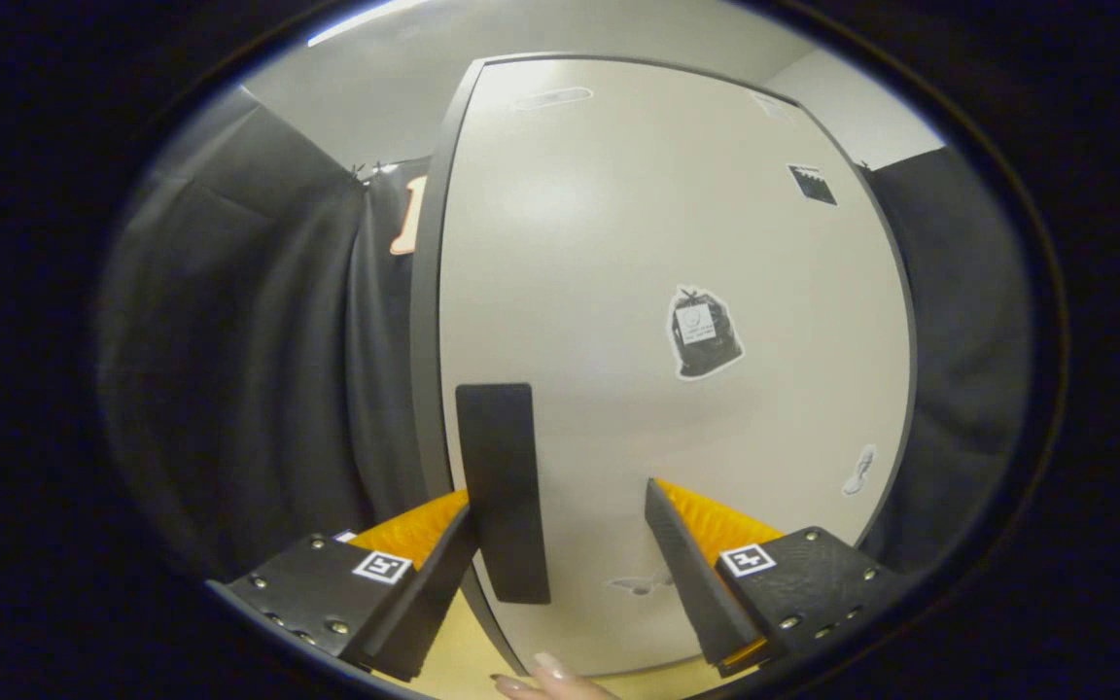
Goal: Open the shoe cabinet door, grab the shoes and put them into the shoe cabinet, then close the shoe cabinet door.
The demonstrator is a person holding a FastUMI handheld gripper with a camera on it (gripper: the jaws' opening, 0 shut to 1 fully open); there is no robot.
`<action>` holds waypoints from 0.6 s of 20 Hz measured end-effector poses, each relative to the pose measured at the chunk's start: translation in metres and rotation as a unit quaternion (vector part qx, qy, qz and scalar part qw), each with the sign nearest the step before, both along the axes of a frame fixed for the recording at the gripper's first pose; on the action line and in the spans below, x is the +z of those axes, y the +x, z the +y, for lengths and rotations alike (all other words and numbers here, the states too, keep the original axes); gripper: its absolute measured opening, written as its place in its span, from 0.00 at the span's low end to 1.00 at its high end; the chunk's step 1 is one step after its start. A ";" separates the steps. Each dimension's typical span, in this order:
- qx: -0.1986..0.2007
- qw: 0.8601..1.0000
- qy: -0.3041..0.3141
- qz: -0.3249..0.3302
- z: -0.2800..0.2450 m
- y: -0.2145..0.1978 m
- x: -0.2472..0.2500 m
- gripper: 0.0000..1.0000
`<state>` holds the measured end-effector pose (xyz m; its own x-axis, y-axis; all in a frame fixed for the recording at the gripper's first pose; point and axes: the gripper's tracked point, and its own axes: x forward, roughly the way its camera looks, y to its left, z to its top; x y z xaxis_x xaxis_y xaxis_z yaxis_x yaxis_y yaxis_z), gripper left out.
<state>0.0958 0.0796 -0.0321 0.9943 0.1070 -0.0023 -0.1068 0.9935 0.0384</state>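
Fingertips [545,671] showed just below the tongs [560,544], which gaped wide, gripping nothing; the door [618,243] handle [502,486] stood between them, by the left finger.

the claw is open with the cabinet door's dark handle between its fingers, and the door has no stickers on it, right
Not quite. The gripper view shows the claw open with the dark handle between its fingers, but the cabinet door does carry stickers, including a dark bag-shaped sticker beyond the fingers.

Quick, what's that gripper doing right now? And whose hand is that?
Gripper: open, fingers either side of the black rectangular handle on the pale cabinet door.
Hand: fingertips showing, holding nothing visible.
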 end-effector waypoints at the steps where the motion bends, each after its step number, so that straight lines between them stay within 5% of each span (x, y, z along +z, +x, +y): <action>1: 0.003 1.000 0.000 -0.001 0.000 -0.004 0.000 1.00; 7: 0.011 1.000 0.013 -0.024 -0.020 -0.042 0.016 0.99; 12: -0.017 0.999 0.011 -0.034 -0.092 -0.074 0.022 0.99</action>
